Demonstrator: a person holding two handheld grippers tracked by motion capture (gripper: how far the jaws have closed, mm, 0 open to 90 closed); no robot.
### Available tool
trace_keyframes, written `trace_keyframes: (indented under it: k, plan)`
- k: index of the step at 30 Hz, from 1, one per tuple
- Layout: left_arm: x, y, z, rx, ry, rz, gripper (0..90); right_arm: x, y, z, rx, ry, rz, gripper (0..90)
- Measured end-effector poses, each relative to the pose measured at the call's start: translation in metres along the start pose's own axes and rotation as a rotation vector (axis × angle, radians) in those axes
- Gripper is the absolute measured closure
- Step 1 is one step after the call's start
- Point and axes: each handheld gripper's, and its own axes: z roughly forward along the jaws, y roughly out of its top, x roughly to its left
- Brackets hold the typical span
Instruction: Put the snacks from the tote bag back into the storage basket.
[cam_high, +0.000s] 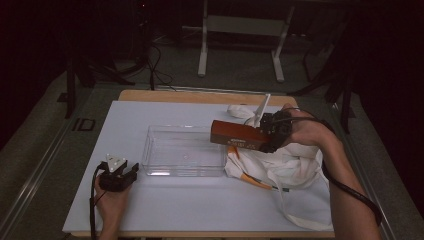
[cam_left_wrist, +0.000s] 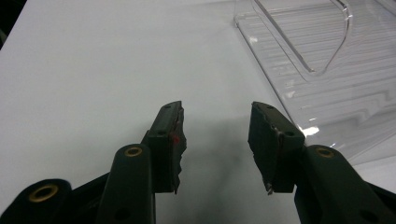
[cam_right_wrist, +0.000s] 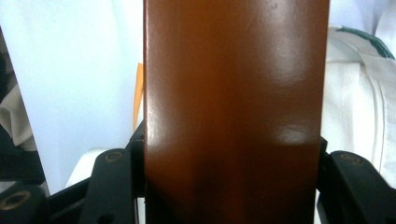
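Note:
A brown box (cam_high: 236, 135) hangs in the air over the right end of a clear plastic bin (cam_high: 184, 151), with my right gripper (cam_high: 272, 131) shut on its right end. In the right gripper view the brown box (cam_right_wrist: 233, 107) stands between the two black jaws, which press on both its sides. My left gripper (cam_high: 119, 175) rests on the white table near the bin's left front corner. In the left gripper view the left gripper (cam_left_wrist: 217, 140) is open with nothing between its jaws, and the clear plastic bin (cam_left_wrist: 327, 70) lies ahead to the right.
A white cloth bag (cam_high: 282, 167) with orange trim and long straps lies on the table right of the bin, below the box. A small white object (cam_high: 241, 111) sits at the table's far edge. The white table surface (cam_high: 200, 200) reaches to the near edge.

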Motion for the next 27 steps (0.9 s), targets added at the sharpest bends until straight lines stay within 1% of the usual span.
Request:
trace_keyframes:
  k: [9,19,27]
  plan:
    - [0.000,0.000,0.000,0.001,0.000,0.000,55.5,0.001,0.009,0.002,-0.009,0.007,-0.010,43.0]
    - [0.000,0.000,0.000,0.000,-0.002,0.000,55.5,0.004,0.026,0.004,-0.015,0.012,-0.037,43.1]
    - [0.000,0.000,0.000,0.000,-0.002,0.001,55.5,0.005,0.033,0.007,-0.017,0.019,-0.046,43.1]
